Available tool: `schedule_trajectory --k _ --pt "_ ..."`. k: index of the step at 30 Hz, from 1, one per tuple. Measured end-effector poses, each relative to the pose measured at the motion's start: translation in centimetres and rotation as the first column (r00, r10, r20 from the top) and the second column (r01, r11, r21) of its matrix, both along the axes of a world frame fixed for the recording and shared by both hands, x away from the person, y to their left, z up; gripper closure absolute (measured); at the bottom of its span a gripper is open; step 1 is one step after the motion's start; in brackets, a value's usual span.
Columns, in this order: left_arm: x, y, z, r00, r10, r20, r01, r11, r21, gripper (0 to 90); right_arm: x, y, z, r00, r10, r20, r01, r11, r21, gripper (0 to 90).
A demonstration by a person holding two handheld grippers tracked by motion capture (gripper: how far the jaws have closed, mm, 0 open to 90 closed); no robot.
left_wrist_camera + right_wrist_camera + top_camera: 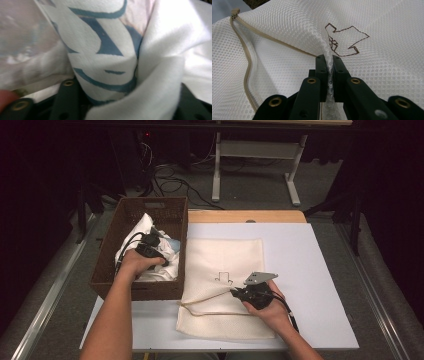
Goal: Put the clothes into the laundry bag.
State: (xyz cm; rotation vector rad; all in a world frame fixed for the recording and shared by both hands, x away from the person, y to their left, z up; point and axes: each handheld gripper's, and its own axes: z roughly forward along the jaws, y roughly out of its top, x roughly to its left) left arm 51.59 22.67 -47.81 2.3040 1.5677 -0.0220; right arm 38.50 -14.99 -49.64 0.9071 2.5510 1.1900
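High view: the left tool [159,251] is down in the basket [111,254] at the table's [310,270] left edge, among white cloth [142,227]. The mesh bag [225,260] lies just right of the basket, its zipper [205,296] mouth facing it; the right tool [239,292] lifts the upper layer.

Left gripper view: cloth [105,62] with blue marks sits between 2 half-closed jaws; whether they press it, I cannot tell.

Right gripper view: jaws pressed together, pinching a mesh [287,30] fold.

Left gripper [159,251]: black body, black cable looping behind
Right gripper [235,293]: black, grey three-cornered plate on top, black cable trailing near
Jaws: black bars, brass-ringed screw holes
Forearms: bare, no sleeves
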Motion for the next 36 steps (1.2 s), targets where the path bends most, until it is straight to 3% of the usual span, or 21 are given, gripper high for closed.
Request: schedule_trajectory --k 2,3,4,5,6,7,8,9,10,11,12,14,16,18,20,22,25,26,28,32,36 --pt "0.0 0.0 0.3 1.0 0.006 0.003 -0.006 1.0 0.003 59.6 0.0 0.0 -0.1 1.0 0.006 -0.005 -0.006 1.0 0.001 86.7" --pt "-0.1 0.4 0.6 0.9997 0.019 0.013 -0.019 0.9996 -0.019 59.6 0.0 0.0 -0.1 1.0 0.006 -0.005 -0.006 1.0 0.001 86.7" --pt "-0.1 1.0 0.9 0.9982 0.049 0.035 -0.046 0.9965 -0.07 60.6 0.1 -0.1 -0.1 0.9999 0.008 -0.007 -0.008 0.9999 0.007 86.7" --pt "-0.2 1.9 1.4 0.9915 0.109 0.072 -0.099 0.9864 -0.132 60.6 0.1 -0.1 -0.1 0.9999 0.008 -0.007 -0.008 0.9999 0.007 86.7" --pt "-0.3 2.6 1.7 0.9761 0.186 0.113 -0.167 0.9733 -0.158 60.4 0.1 -0.2 -0.1 0.9999 0.006 -0.01 -0.006 0.9999 0.011 86.8" --pt "-0.3 3.1 2.0 0.9614 0.238 0.138 -0.221 0.967 -0.126 59.4 0.2 -0.2 -0.1 0.9999 0.009 -0.006 -0.009 0.9999 0.01 86.7" --pt "0.0 3.1 1.5 0.9578 0.262 0.118 -0.261 0.965 -0.026 52.6 0.1 -0.2 -0.1 0.9999 0.008 -0.006 -0.008 0.9999 0.01 86.7" --pt "0.0 3.1 1.5 0.9578 0.262 0.118 -0.261 0.965 -0.026 43.6 0.1 -0.2 -0.1 0.9999 0.008 -0.006 -0.008 0.9999 0.01 86.7" --pt "0.2 2.8 0.9 0.9613 0.263 0.082 -0.264 0.9645 -0.001 43.6 0.1 -0.2 -0.1 0.9999 0.011 -0.003 -0.011 0.9999 0.009 86.8" --pt "0.4 2.4 0.4 0.9662 0.252 0.056 -0.254 0.9667 0.034 31.0 0.1 -0.3 -0.1 0.9999 0.011 -0.003 -0.011 0.9999 0.007 86.7" --pt "0.5 2.0 0.2 0.9695 0.24 0.051 -0.243 0.968 0.064 21.9 0.1 -0.3 -0.1 0.9999 0.012 -0.004 -0.012 0.9999 0.006 86.7" --pt "0.7 1.7 0.1 0.9685 0.244 0.051 -0.248 0.9632 0.104 12.8 0.1 -0.3 -0.2 0.9999 0.012 -0.003 -0.012 0.9999 0.005 86.7" --pt "0.8 1.8 -0.3 0.9671 0.252 0.033 -0.254 0.9625 0.094 6.6 0.1 -0.2 -0.2 0.9999 0.013 -0.005 -0.013 0.9999 0.002 86.6" --pt "0.8 1.6 -0.4 0.9753 0.218 0.035 -0.221 0.9671 0.126 5.7 0.0 -0.2 -0.2 1.0 0.009 -0.004 -0.009 1.0 0.002 86.6" --pt "0.9 1.6 -0.6 0.9785 0.204 0.03 -0.206 0.9718 0.114 5.8 0.0 -0.1 -0.2 1.0 0.006 -0.007 -0.006 1.0 0.001 86.6" --pt "0.9 1.7 -0.7 0.9799 0.199 0.018 -0.199 0.9759 0.088 7.8 0.0 -0.1 -0.2 0.9999 0.011 -0.003 -0.011 0.9999 -0.002 86.6" --pt "0.9 1.9 -0.7 0.9765 0.216 -0.005 -0.215 0.9756 0.043 12.3 -0.1 -0.2 -0.2 0.9999 0.013 -0.006 -0.013 0.9999 -0.001 86.5" --pt "0.9 2.1 -0.6 0.9755 0.219 -0.013 -0.219 0.9755 0.018 18.9 -0.1 -0.2 -0.2 0.9999 0.012 -0.006 -0.012 0.9999 0.003 86.5" --pt "0.9 2.1 -0.6 0.9751 0.222 -0.012 -0.221 0.975 0.016 24.8 -0.1 -0.2 -0.3 0.9999 0.013 -0.006 -0.013 0.9999 0.003 86.5" --pt "0.7 2.1 -0.3 0.9798 0.2 0.0 -0.2 0.9797 0.011 56.9 -0.1 -0.1 -0.3 0.9999 0.014 -0.009 -0.014 0.9999 -0.003 86.5" --pt "0.6 1.9 0.1 0.9827 0.185 0.002 -0.185 0.9827 0.012 62.2 -0.1 -0.1 -0.2 0.9999 0.015 0.002 -0.015 0.9999 0.001 86.6"
